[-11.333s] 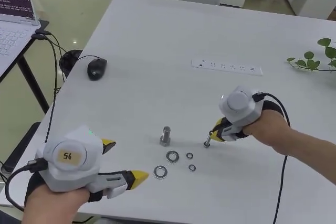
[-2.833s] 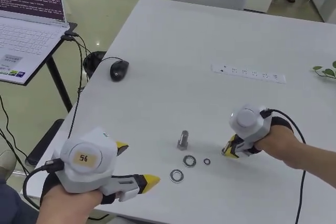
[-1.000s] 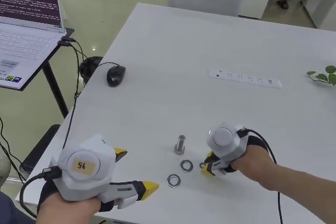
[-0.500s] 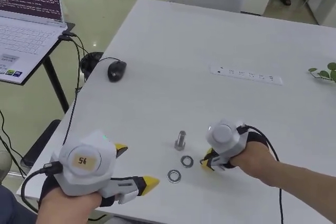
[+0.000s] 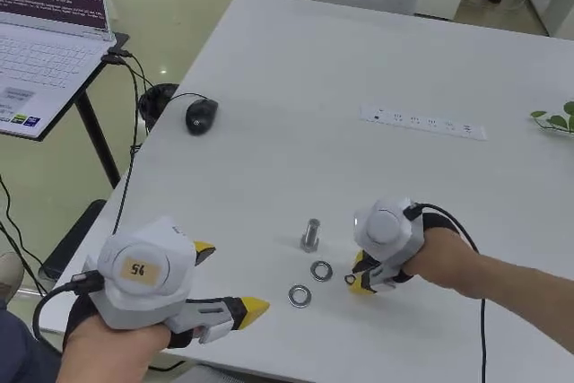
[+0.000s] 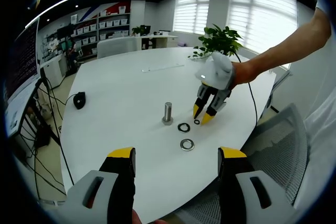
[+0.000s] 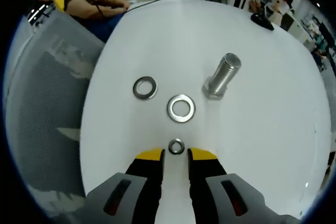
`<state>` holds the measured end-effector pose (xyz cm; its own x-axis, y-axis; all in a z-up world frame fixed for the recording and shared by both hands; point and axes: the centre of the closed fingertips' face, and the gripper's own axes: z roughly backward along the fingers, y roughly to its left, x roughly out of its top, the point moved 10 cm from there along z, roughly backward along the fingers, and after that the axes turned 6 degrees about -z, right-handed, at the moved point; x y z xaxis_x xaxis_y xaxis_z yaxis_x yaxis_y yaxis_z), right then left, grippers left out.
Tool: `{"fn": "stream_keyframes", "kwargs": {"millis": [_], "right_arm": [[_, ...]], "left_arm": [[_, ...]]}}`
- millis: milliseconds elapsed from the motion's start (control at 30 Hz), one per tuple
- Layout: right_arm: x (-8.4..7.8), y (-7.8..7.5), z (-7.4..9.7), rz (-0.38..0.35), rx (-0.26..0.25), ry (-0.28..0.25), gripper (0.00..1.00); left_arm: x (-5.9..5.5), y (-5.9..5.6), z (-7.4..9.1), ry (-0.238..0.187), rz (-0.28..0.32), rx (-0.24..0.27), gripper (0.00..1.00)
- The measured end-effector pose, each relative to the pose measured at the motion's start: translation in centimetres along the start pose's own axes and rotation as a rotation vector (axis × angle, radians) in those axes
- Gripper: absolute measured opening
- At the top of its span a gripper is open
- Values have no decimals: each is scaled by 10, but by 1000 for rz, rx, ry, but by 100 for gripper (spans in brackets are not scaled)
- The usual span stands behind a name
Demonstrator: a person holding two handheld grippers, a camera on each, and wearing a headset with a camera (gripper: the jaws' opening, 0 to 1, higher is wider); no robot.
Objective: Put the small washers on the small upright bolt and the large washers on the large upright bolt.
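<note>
Head view looking down, gripper views low, seemingly opposed, sharing large bolt (image 6: 167,113)

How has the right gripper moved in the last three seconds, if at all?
Yes. The right gripper has shifted left in the head view, toward the bolt, its tips now at the small washer.

Bright, even light — soft shadows; fisheye bending at gripper-view edges.
</note>
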<state>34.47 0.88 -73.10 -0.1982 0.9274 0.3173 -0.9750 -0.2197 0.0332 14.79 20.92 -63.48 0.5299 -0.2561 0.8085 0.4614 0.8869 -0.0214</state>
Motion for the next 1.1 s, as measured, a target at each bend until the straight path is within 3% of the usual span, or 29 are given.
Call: {"fn": "stream_keyframes", "kwargs": {"millis": [233, 533, 1100], "right_arm": [[6, -2, -1, 114, 30, 31, 19], [5, 1, -2, 132, 33, 12, 15], [-6, 12, 0, -83, -11, -68, 14]], "left_arm": [[2, 0, -2, -2, 0, -2, 63], [0, -1, -2, 0, 8, 0, 63], [3, 1, 0, -2, -5, 0, 63]]}}
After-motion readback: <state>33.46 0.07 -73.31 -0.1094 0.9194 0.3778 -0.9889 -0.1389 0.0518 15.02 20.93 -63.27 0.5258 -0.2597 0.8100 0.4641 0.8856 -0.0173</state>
